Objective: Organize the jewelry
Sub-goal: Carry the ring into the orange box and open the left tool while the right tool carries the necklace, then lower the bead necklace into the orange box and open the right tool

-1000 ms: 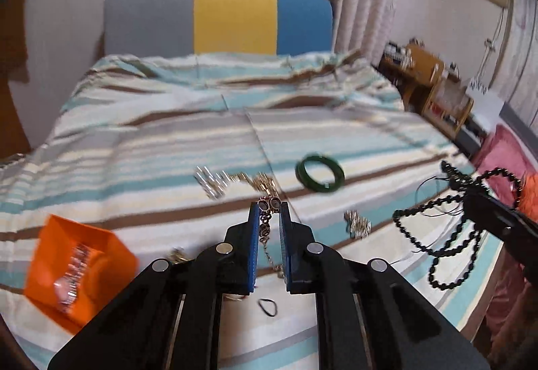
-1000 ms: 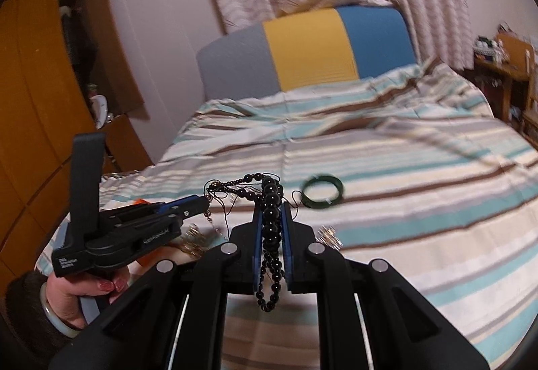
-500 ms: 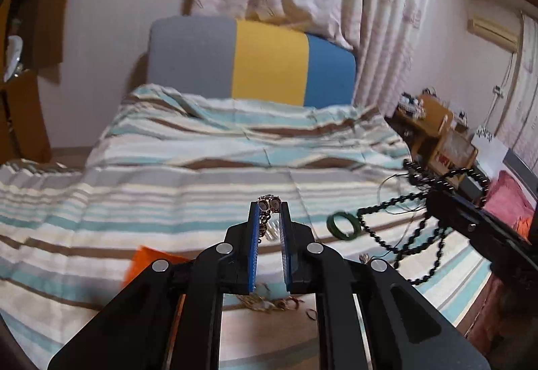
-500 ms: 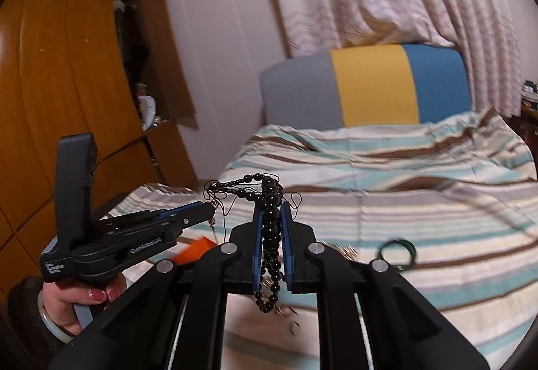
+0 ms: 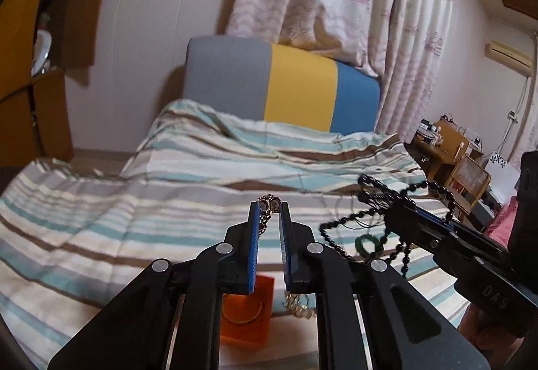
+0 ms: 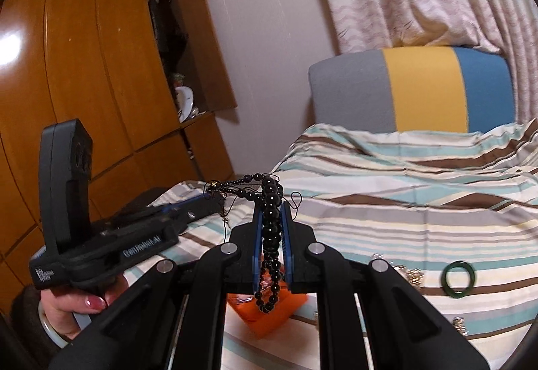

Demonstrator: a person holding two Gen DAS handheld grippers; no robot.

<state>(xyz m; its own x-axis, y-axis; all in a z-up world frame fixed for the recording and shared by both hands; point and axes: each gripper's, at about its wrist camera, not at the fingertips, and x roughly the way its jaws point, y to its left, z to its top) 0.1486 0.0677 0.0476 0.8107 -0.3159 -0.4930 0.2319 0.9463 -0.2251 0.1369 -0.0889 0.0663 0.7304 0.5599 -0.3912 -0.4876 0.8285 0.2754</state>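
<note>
Left gripper (image 5: pixel 269 207): jaws nearly closed, pinching a metal link bracelet (image 5: pixel 269 202) at the very tips. Two round links show just above the tips; a short run of chain hangs down between the blue pads toward the left pad. Whether the chain piled below the jaws belongs to the same piece cannot be told.

Right gripper (image 6: pixel 271 207): jaws fully closed on a black bead necklace (image 6: pixel 271 232). One strand runs down the gap between the pads and hangs out below them in a small loop. More beads and thin cord spill over the tips and trail off to the left of the jaws, toward the left gripper's nose.

Below and behind the left jaws, seen through the gap: an orange box (image 5: pixel 247 313) on the striped bedspread (image 5: pixel 101 235). The same box sits directly under the right jaws in the right wrist view, the hanging bead loop in front of it.

Green bangle (image 6: pixel 458 279): lies flat on the bedspread, well to the right of the right jaws and lower. Small silver pieces (image 6: pixel 412 274) lie just left of it; another silver piece (image 6: pixel 460 324) below it.

A hand (image 6: pixel 72 306) grips the left gripper's handle, left of the right jaws.

Ahead of both jaws: grey, yellow and blue headboard (image 5: pixel 282 86).
</note>
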